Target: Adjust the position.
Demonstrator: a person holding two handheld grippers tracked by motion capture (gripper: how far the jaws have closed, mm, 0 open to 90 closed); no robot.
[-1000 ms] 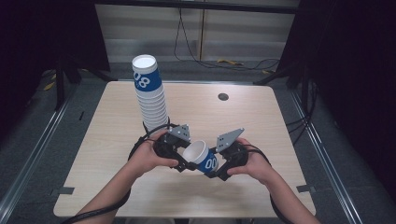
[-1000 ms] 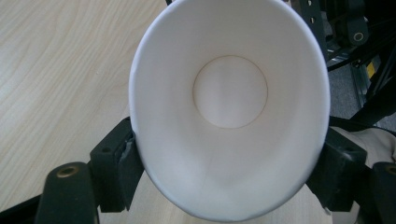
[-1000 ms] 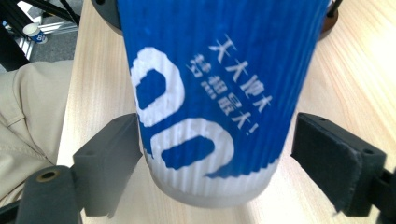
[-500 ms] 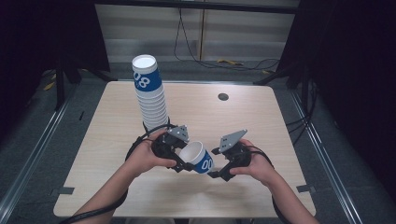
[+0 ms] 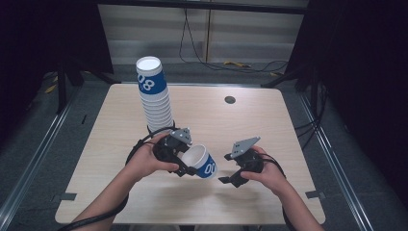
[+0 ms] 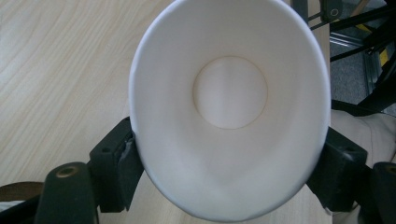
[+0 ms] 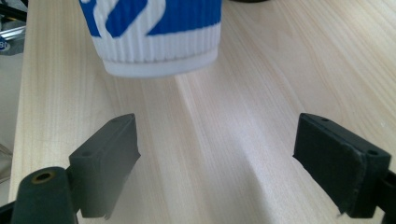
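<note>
A single blue-and-white paper cup is held clear of the wooden table, in front of the tall stack of matching cups and nearer the person. It is tipped on its side, its mouth turned up and toward the stack, its base pointed away toward the right gripper.

A crushed cup is judged the main risk. In the left gripper view the rim is already pressed into an oval between the jaws, so any tighter squeeze could crease the ribbed wall. A slip is the other hazard: the grip is taken only at the rim end, and a tug on the base could pull the cup free and let it roll toward the stack.

The left gripper is clamped on the cup, one jaw against each side of the wall near the rim. The right gripper is spread wide with nothing between its jaws; in its own view the cup's base is seen just ahead of them, untouched.
</note>
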